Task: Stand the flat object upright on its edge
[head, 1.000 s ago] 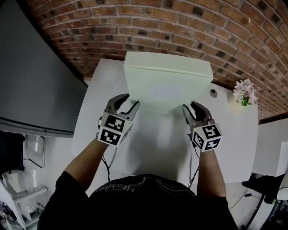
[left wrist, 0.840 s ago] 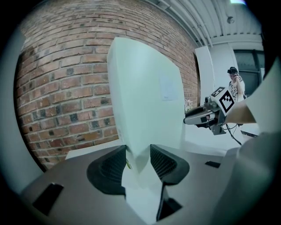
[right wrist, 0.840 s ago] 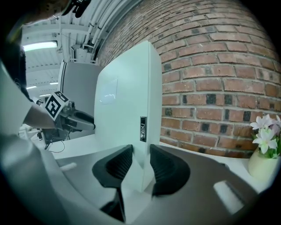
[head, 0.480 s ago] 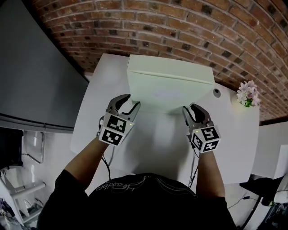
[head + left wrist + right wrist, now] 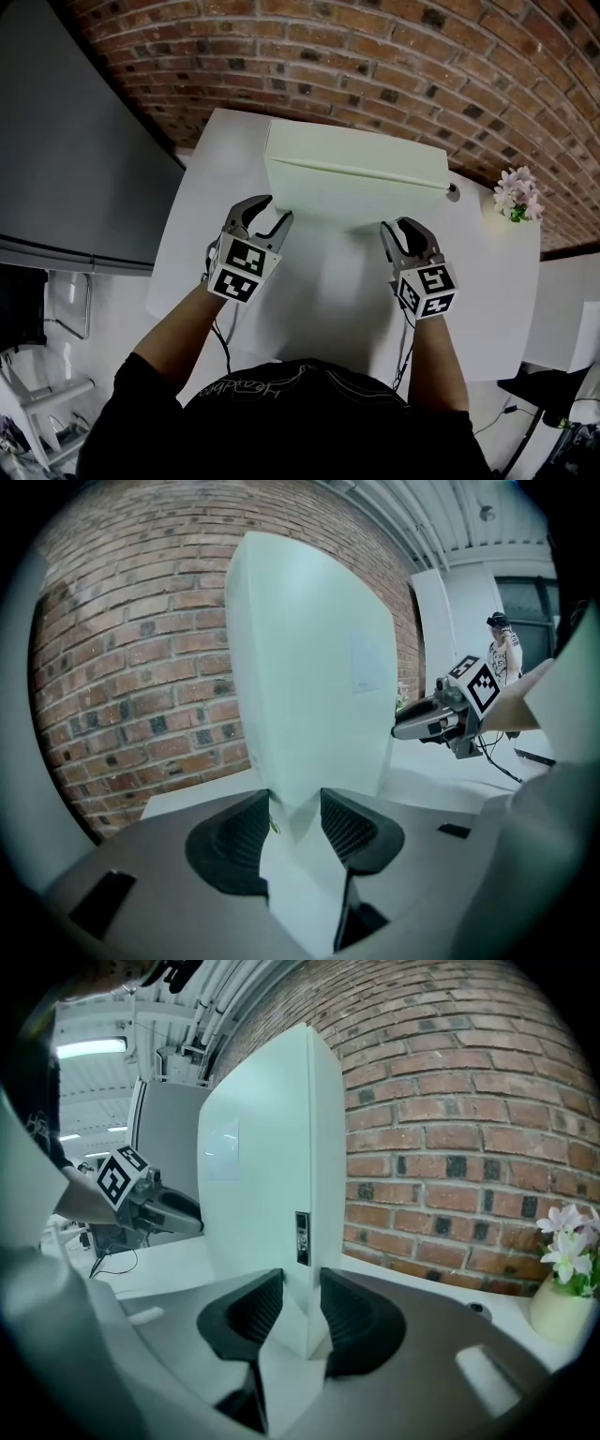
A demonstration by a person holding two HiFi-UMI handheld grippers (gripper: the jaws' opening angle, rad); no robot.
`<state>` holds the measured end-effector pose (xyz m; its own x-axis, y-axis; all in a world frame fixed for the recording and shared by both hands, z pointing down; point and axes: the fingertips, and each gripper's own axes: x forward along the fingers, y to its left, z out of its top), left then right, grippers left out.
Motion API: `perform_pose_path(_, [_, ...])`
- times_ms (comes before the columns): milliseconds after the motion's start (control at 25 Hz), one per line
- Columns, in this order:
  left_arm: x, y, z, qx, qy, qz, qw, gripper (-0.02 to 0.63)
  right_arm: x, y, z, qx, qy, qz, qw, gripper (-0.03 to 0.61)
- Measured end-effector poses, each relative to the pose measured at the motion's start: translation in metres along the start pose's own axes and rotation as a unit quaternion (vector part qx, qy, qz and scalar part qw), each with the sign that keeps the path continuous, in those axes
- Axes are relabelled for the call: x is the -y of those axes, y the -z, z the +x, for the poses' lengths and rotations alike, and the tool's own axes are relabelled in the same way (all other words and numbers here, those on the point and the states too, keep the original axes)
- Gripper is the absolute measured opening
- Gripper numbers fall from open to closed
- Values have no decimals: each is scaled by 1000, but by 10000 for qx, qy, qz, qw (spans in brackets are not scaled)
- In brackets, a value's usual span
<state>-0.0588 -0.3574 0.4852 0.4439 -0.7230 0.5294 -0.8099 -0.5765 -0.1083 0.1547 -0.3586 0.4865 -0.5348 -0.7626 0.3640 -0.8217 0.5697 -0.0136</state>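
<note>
**Upright box (image 5: 352, 183) pinched at both lower corners**

The left gripper (image 5: 295, 810) clamps one bottom corner and the right gripper (image 5: 300, 1305) clamps the other. The box is a plain white slab with a dark label (image 5: 301, 1238) on its narrow side. It stands nearly upright on the table (image 5: 319, 300) by the brick wall (image 5: 375, 56).

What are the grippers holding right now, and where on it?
Both hold the white box: the left gripper clamps its lower left corner, the right gripper its lower right corner.

The flat object (image 5: 354, 173) is stood on edge on the table (image 5: 328, 300), before the brick wall (image 5: 375, 56). Its lower left corner is clamped in the left gripper (image 5: 266, 217), its lower right corner in the right gripper (image 5: 401, 230). A flower pot (image 5: 514, 194) is set well to its right.
</note>
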Motion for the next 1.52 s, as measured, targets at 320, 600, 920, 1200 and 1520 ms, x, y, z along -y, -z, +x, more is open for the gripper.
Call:
perform_pose_path(320, [0, -1, 0, -16, -12, 22, 10000, 176, 0, 0, 0, 3, 6, -44, 10000, 132])
perform_pose_path(600, [1, -2, 1, -53, 46, -33, 10000, 176, 0, -1, 2, -53, -36, 0, 10000, 135])
perform_pose_path(920, [2, -3, -2, -42, 111, -128, 9998, 179, -1, 0, 2, -137, -88, 121, 9998, 140])
perform_pose_path(1200, [0, 2, -7, -13, 182, -265, 9995, 263, 0, -4, -5, -136, -75, 161, 9997, 195])
perform_pose_path(1520, [-6, 15, -45, 47, 157, -801, 9967, 273, 1, -30, -53, 238, 75, 353, 9991, 195])
